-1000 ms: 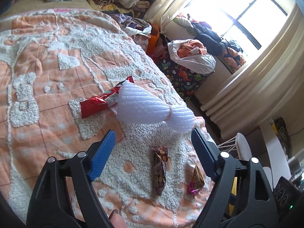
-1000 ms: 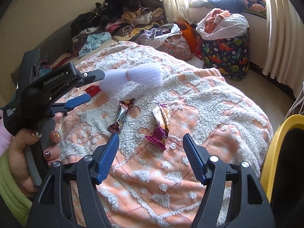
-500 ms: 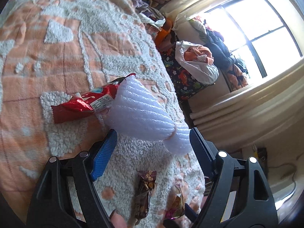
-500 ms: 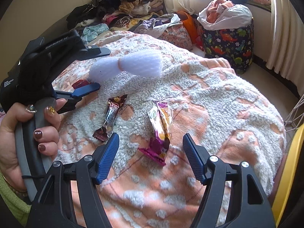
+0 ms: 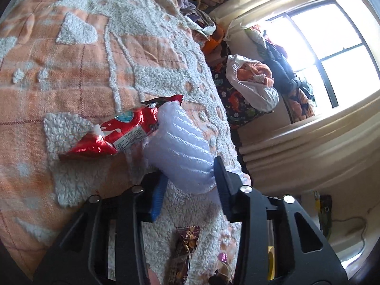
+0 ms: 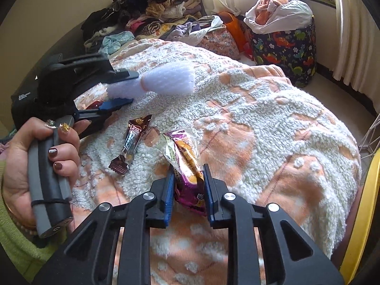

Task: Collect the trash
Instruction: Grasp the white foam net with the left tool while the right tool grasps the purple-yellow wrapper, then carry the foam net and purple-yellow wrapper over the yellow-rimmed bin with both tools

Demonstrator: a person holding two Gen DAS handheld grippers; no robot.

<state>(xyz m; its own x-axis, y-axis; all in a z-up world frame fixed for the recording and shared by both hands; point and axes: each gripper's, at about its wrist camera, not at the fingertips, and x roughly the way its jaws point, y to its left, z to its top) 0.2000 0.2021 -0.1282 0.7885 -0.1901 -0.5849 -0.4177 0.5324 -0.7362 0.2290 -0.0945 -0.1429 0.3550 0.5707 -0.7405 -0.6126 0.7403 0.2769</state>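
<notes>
Both grippers are closing on litter atop an orange-and-white tufted bedspread [image 6: 273, 128]. Seen from its own wrist camera, the right gripper [image 6: 187, 185] is pinching the lower end of a purple-and-yellow snack wrapper [image 6: 185, 161]; its blue pads have just been drawing together and are now pressing on the wrapper from both sides, with the packet's torn clear end reaching away toward 11 o'clock. Just beside it, at about 10 o'clock from those pads, a brown candy-bar wrapper [image 6: 131, 142] is lying loose on the cover, touched by neither tool.

Farther off, toward 10 o'clock in the same view, the left gripper [image 6: 123, 87] is clamping the narrow waist of a white foam fruit net [image 6: 166, 80], one finger above and one below, while the person's left hand [image 6: 45, 163] is squeezing its grey handle. The left wrist camera is showing the same grip up close: the left gripper [image 5: 190, 182], whose jaws have just been narrowing, is biting into the white foam fruit net [image 5: 178, 147], which is bulging out ahead of the pads toward 12 o'clock.

Only the left view is giving a full look at a red foil snack packet [image 5: 118, 133] lying against the net at 10 o'clock. Only the right view is taking in the heap of clothes [image 6: 147, 21] at the bed's far edge and the yellow rim [image 6: 363, 213] at 3 o'clock. A dinosaur-print laundry basket [image 6: 285, 49] is appearing in both.
</notes>
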